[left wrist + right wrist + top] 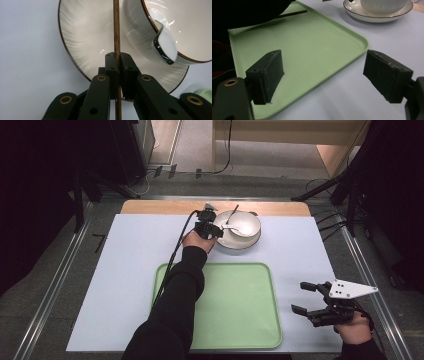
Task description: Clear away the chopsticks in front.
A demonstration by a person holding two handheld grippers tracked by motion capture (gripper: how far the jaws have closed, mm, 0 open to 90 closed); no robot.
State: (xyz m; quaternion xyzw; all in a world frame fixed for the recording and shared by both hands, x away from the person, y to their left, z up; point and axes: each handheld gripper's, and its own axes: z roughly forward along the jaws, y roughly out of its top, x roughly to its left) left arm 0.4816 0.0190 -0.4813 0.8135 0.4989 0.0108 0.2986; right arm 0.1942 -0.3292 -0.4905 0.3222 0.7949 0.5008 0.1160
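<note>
The left tool (117, 72) is clamped on a thin wooden stick (116, 32), a light, stiff, slim thing best pinched mid-shaft. Just beyond lie the saucer (82, 35) and bowl (190, 27) with a spoon (165, 45). The right tool (322, 75) gapes, holding nothing.

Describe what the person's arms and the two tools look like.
Both tools are black with blocky rectangular pads and brass-coloured pivot pins. The left tool trails a black cable along a black long sleeve. The right tool carries a pale three-cornered plate with dark dots, and a dark cuff shows at that wrist.
</note>
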